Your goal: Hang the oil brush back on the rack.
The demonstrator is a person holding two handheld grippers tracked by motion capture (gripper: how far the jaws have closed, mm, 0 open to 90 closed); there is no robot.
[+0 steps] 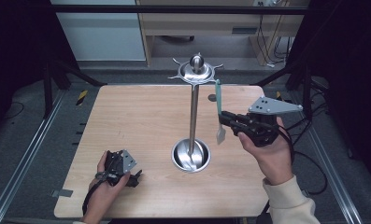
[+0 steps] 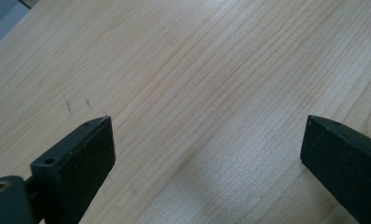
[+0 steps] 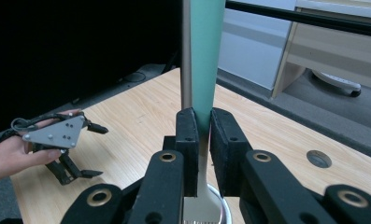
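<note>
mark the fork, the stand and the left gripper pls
fork (image 1: 218,100): high view, on its green handle.
stand (image 1: 193,114): high view, on its upright pole.
left gripper (image 1: 137,177): high view, midway between its fingertips.

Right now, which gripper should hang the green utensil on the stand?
Right. The right gripper already clamps the green-handled utensil beside the stand; the left gripper rests open on the table.

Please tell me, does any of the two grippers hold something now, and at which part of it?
The right gripper holds a fork upright, its jaws closed where the green handle meets the metal neck, tines down. The left gripper is open and holds nothing.
</note>
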